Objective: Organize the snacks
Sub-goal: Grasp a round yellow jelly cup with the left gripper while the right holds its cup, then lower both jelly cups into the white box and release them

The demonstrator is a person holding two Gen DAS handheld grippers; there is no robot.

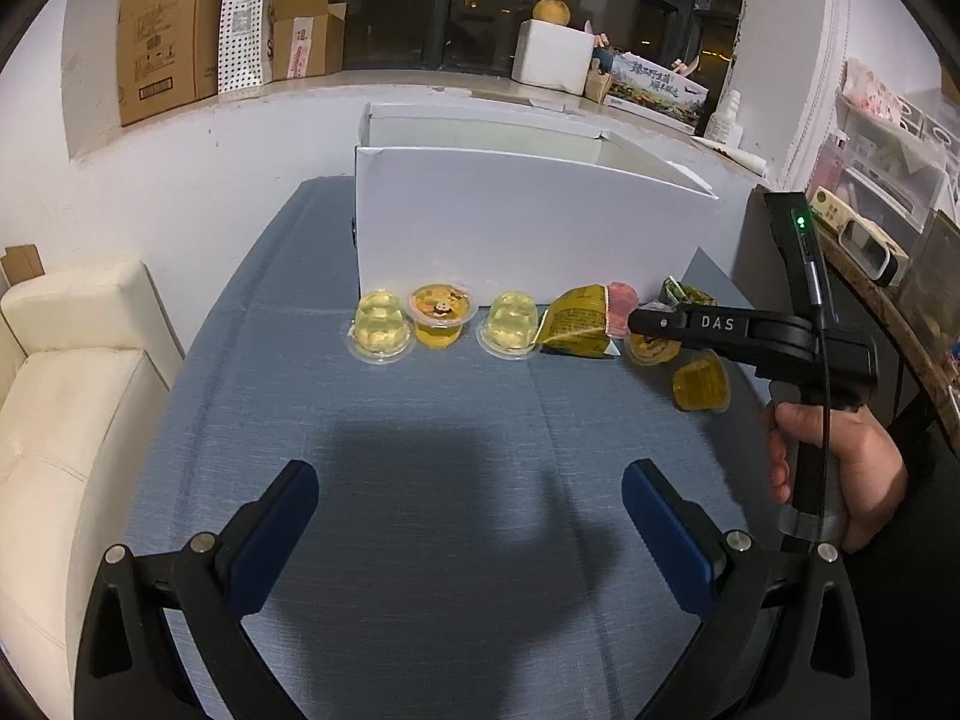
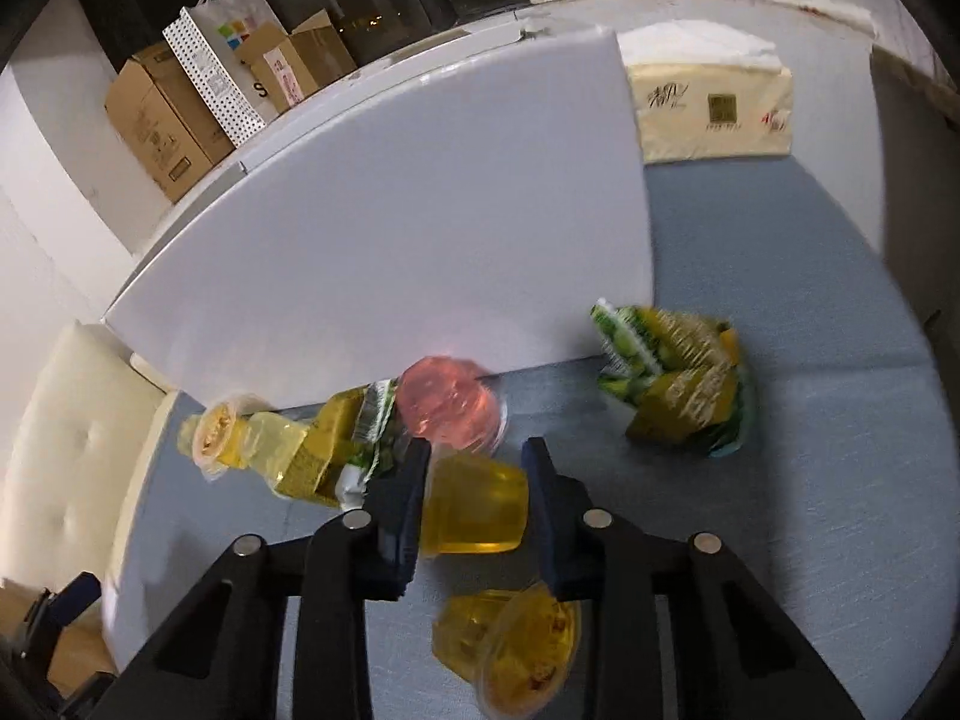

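Observation:
Snacks lie in a row along the front of a white box (image 1: 528, 222) on the blue-grey cloth. From the left: a pale jelly cup (image 1: 381, 327), an orange-lidded jelly cup (image 1: 441, 315), another pale cup (image 1: 511, 324), a yellow packet (image 1: 576, 321), a pink cup (image 2: 447, 405) and a green-yellow packet (image 2: 678, 378). My right gripper (image 2: 477, 480) is shut on an amber jelly cup (image 2: 474, 507). Another amber cup (image 2: 510, 648) lies on its side below it. My left gripper (image 1: 471, 516) is open and empty, over bare cloth.
A cream sofa (image 1: 66, 384) stands left of the table. A tissue pack (image 2: 714, 111) lies behind the box's right end. Cardboard boxes (image 1: 168, 30) and a foam box (image 1: 552, 54) sit on the window ledge. A cluttered shelf (image 1: 888, 180) is at the right.

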